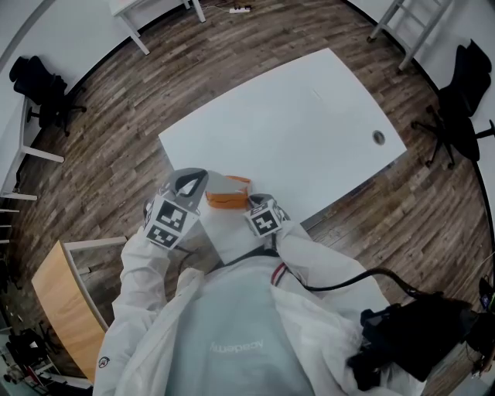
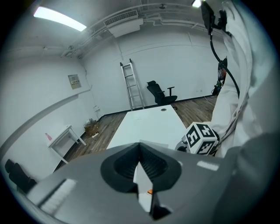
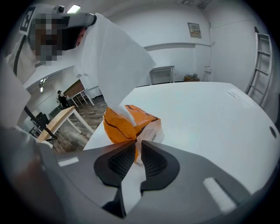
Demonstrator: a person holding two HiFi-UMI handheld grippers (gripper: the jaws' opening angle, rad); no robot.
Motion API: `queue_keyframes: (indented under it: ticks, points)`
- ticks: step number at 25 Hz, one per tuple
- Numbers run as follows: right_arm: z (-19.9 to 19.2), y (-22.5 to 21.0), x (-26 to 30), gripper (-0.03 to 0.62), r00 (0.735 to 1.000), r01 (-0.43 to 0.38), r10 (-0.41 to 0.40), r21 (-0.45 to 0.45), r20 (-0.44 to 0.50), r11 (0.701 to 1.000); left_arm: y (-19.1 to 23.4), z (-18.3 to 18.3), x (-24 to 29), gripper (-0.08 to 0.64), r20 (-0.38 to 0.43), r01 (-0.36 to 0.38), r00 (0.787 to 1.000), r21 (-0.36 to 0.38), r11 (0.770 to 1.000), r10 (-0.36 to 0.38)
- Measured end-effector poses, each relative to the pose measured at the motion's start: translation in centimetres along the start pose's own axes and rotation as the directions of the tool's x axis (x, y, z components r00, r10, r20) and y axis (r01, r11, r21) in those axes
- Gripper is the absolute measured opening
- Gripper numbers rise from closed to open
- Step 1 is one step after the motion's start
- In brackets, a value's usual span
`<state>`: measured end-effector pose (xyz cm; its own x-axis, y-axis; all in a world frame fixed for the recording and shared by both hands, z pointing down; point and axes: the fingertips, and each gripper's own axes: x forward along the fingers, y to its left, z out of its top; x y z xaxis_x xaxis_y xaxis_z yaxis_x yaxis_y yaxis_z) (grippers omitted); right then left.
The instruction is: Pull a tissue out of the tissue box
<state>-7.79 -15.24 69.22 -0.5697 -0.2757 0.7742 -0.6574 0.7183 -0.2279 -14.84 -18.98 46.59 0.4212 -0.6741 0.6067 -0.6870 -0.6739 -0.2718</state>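
An orange tissue pack lies at the near edge of the white table. My right gripper is shut on the near end of the tissue pack and holds it down. A white tissue stretches from the pack's top slot up and to the left in the right gripper view. My left gripper is shut on the tissue, of which a thin white strip shows between the pads. In the head view the left gripper is above the pack's left end, and the right gripper is at its right end.
The table has a cable hole near its far right corner. A wooden desk stands on the floor to my left. Black office chairs and a ladder stand beyond the table. My white sleeves fill the near foreground.
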Motion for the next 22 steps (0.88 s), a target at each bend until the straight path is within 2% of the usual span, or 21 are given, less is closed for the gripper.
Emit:
queue_keyframes:
  ticks: [12,22]
  points:
    - [-0.1,0.2,0.2,0.046,1.000,-0.019,0.020,-0.015,0.018,1.000,3.6,0.0,-3.5,0.000,0.033,-0.160,0.986,-0.052,0.986,0.162]
    - [0.6,0.4,-0.1,0.064,0.999,-0.018,0.019,-0.025,0.038,1.000,3.9,-2.0,-4.1,0.000,0.023,-0.177,0.983,-0.105,0.978,0.181]
